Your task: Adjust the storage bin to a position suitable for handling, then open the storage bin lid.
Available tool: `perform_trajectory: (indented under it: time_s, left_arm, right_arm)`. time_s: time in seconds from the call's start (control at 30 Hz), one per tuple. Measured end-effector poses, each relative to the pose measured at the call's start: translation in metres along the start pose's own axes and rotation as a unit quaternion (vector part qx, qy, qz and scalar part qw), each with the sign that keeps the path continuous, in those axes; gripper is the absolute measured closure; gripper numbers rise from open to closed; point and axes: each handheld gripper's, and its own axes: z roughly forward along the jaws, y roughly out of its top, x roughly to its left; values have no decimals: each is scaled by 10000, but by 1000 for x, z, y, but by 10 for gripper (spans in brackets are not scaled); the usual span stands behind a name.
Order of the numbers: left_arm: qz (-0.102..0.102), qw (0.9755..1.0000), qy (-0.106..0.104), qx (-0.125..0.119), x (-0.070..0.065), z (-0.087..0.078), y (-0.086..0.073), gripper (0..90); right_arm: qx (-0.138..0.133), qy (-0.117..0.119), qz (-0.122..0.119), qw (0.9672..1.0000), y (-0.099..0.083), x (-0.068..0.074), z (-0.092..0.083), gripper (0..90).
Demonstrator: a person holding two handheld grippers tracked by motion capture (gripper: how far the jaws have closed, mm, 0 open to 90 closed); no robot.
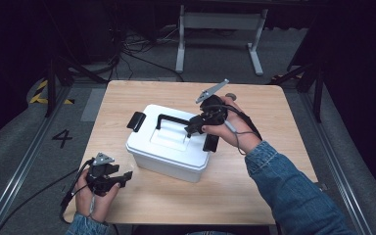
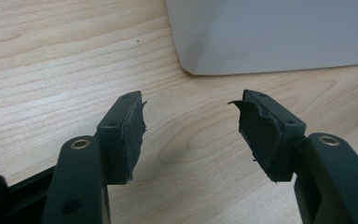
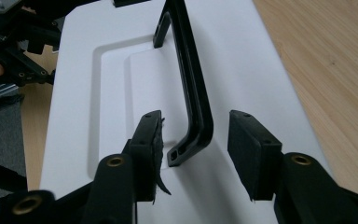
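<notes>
Wooden table, white box centred

Black two-jaw left gripper and right gripper, brass-ringed screws, grey three-cornered plates, trailing black cables, denim sleeves

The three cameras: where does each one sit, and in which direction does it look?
High view: above the person's side, looking forward and down on the table; both forearms, left gripper, right gripper.
Left gripper view: on the left gripper, looking over its open jaws at the table and a corner of the box.
Right gripper view: on the right gripper, looking along the lid; its open jaws flank the handle.
All three views show the white box.
</notes>
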Motion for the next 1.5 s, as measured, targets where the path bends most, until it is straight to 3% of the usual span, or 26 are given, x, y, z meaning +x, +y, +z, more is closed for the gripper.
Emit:
perform_trajectory:
  time_s: [0.23,0.37,0.47,0.83,1.2,1.5]
  left_arm:
    - [49,10000,-39,3,0,3,3,413]
    - [17,10000,-61,-20,-1,3,4,412]
    - [33,10000,-74,-11,-2,3,4,413]
    - [88,9999,-64,-3,-1,5,6,412]
    - [51,10000,-84,-4,-1,4,5,414]
    - [52,9999,-84,14,-1,3,4,414]
  right_arm:
    - [62,-5,-231,9997,4,5,9,686]
    - [132,6,-261,9996,5,7,10,800]
    - [122,39,-289,9995,5,9,9,827]
    - [121,-9,-575,9983,6,16,8,844]
    - [-226,-80,-762,9968,14,23,-3,848]
    - [-533,-110,-740,9958,24,26,-24,849]
